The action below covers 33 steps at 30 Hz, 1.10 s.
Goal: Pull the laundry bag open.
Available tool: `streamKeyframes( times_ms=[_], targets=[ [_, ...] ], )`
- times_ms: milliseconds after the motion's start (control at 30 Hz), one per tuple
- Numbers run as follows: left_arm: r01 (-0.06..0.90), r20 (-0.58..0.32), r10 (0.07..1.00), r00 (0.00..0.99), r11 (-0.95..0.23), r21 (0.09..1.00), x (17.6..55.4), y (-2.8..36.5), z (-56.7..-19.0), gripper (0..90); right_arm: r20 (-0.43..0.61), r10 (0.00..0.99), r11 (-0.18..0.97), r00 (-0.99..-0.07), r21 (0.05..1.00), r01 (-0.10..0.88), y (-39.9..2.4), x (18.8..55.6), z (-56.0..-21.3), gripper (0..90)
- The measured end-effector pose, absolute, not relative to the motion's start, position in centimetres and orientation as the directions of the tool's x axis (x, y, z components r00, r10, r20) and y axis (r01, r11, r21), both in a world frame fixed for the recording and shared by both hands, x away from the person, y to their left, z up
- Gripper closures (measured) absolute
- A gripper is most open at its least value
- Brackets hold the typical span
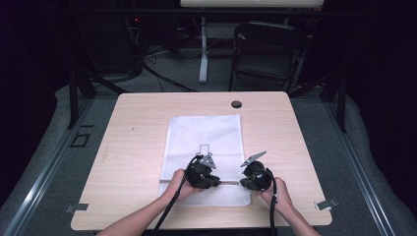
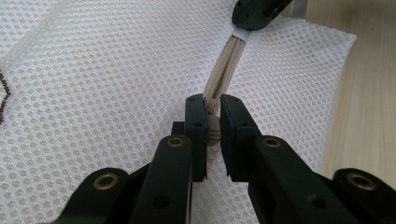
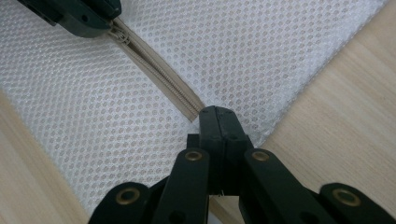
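The high view looks forward and down from above the near edge of the table [image 1: 142, 108], taking in the whole top and the floor beyond. Each gripper view rides low and very close, looking along its own jaws at the mesh bag [image 2: 93, 93] and its zipper [image 3: 159, 77]. All three share the bag's near zipper edge.
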<state>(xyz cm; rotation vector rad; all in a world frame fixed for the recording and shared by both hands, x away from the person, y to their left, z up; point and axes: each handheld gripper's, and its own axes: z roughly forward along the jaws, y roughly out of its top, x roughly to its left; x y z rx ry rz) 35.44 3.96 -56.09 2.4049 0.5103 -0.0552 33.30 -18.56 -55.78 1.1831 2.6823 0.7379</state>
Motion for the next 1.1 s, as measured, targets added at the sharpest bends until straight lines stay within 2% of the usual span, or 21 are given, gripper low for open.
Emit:
streamKeyframes(
  times_ms=[1100],
  targets=[
    [0.373,-0.171,0.343,0.924,-0.705,0.603,35.46,4.47,-56.20,82.4,0.090,0.717,0.581,-0.691,0.470,0.664,-18.80,33.36,-55.75,90.0]
  ],
)
